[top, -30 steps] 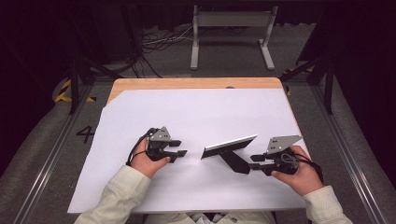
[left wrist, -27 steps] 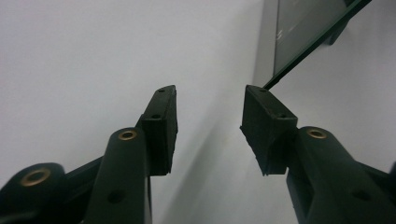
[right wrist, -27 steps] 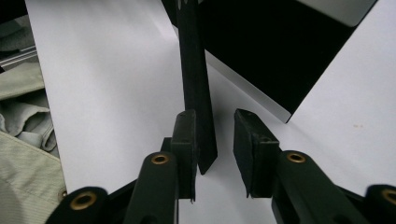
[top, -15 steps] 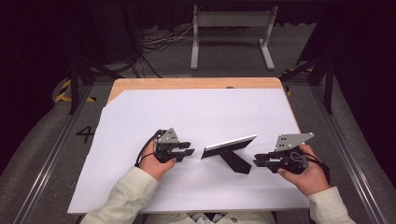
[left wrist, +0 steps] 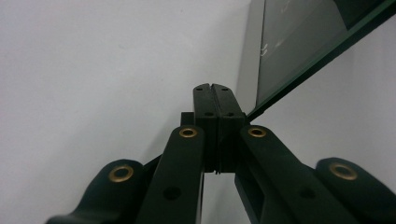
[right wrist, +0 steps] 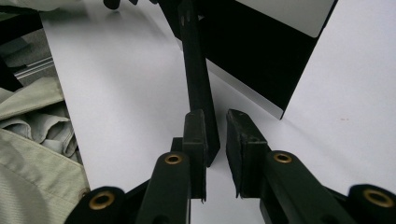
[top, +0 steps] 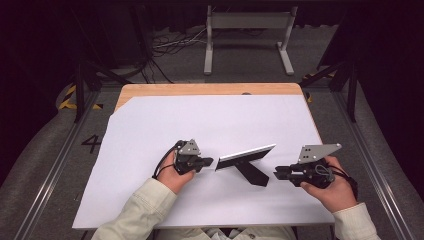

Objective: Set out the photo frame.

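Jaws of the left gripper [top: 209, 162], now moved up to the frame [top: 246, 155] at lower centre of the bench [top: 200, 115], have just closed empty beside its corner, while the right gripper [top: 276, 173] has narrowed around its strut [top: 252, 173] without yet gripping.

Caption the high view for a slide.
Two handheld grippers, left and right, flank a propped picture frame on white paper.

You are working in a recording lab or test studio, not a home. Your wooden worktop [top: 150, 90] at frame centre is covered with a white sheet [top: 210, 120]. Black curtains [top: 45, 40] darken both upper corners. Loose cables [top: 175, 45] and a grey metal stand [top: 247, 30] sit at top centre, floor rails [top: 55, 165] at lower left.
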`<state>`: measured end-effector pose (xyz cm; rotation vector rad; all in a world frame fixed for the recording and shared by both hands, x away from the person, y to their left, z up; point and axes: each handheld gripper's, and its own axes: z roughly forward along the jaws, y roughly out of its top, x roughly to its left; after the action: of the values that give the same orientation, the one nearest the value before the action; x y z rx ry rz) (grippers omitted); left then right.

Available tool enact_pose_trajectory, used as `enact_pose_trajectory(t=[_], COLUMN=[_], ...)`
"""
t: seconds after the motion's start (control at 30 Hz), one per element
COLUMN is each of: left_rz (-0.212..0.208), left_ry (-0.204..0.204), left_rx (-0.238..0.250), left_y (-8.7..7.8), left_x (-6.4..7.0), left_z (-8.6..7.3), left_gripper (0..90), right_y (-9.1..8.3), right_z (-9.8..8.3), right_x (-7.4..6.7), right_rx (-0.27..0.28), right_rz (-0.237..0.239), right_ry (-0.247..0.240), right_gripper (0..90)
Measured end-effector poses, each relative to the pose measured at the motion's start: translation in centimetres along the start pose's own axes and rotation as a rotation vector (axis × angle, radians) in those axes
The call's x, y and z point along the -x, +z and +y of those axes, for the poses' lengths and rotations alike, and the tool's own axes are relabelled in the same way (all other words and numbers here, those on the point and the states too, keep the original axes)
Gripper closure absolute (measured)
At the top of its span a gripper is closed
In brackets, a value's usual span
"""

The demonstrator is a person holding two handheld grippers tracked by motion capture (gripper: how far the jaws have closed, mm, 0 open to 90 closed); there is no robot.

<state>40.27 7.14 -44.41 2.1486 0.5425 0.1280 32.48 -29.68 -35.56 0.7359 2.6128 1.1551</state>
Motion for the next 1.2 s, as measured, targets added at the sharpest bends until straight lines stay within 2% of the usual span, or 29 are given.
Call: enact_pose_trajectory(t=[0.2,0.3,0.43,0.63,0.8,0.9,1.07,1.2], left_rz=[-0.011,-0.031,-0.019,-0.028,-0.046,-0.053,-0.072,-0.089], left_ry=[0.028,0.036,0.051,0.046,0.05,0.07,0.077,0.116], left_rx=[-0.04,-0.071,-0.098,-0.111,-0.121,-0.127,-0.139,-0.158], left_y=[0.7,1.2,1.4,1.4,1.3,1.4,1.5,1.7], left_x=[0.5,0.7,0.8,0.8,0.7,0.9,1.4,2.0], left_z=[0.2,0.2,0.3,0.2,0.0,0.1,0.2,0.4], left_gripper=[90.0,90.0,90.0,90.0,90.0,90.0,90.0,90.0], right_y=[-0.2,-0.2,-0.2,-0.2,-0.8,-1.1,-1.2,-1.3], right_z=[-0.1,-0.1,0.0,0.1,0.3,0.3,0.4,0.5], right_x=[-0.1,-0.2,-0.2,-0.3,-0.4,-0.4,-0.5,-0.5], right_rx=[0.006,0.008,0.011,0.011,0.032,0.041,0.046,0.05], right_rz=[-0.001,0.0,0.003,0.007,0.003,0.002,0.002,0.001], right_ry=[0.002,0.003,0.004,0.003,0.0,0.0,-0.004,-0.005], right_gripper=[78.0,78.0,78.0,77.9,77.6,77.5,77.2,77.1])
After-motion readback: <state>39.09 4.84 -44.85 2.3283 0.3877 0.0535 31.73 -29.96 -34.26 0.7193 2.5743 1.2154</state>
